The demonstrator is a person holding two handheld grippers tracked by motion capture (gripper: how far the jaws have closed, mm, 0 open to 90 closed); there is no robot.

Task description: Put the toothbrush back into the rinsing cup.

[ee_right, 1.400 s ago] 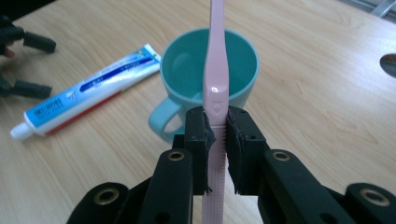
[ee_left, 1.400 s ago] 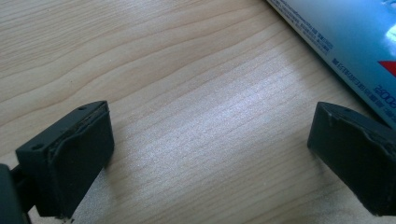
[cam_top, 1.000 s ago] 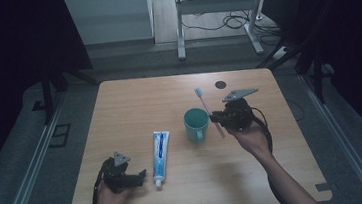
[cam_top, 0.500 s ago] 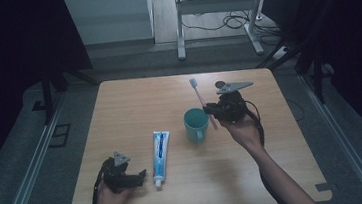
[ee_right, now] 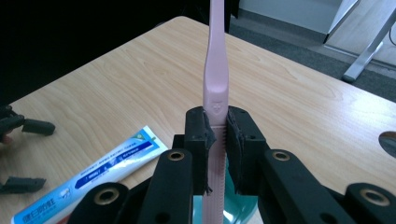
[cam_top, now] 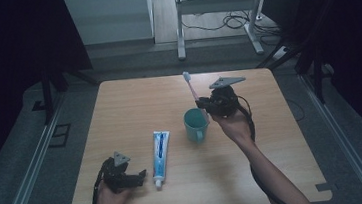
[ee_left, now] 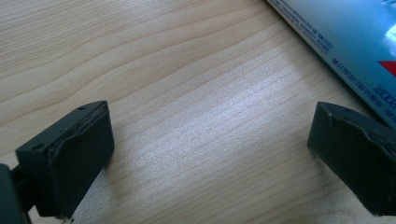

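High view: a pale wooden tabletop (cam_top: 134, 106) stands in a dim room with grey floor and a metal desk frame behind. The right hand-held gripper (cam_top: 208, 105) clamps a slim pink plastic toothbrush (cam_top: 191, 88) above a teal plastic cup (cam_top: 194, 124). A blue-and-white toothpaste tube (cam_top: 159, 151) lies flat near the left hand-held gripper (cam_top: 138, 178).

Left gripper view: its jaws stand released over bare wood.

Right gripper view: the pads pinch the toothbrush's handle.

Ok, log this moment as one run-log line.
right gripper: shut on pink toothbrush, above teal cup | left gripper: open, on table beside toothpaste tube
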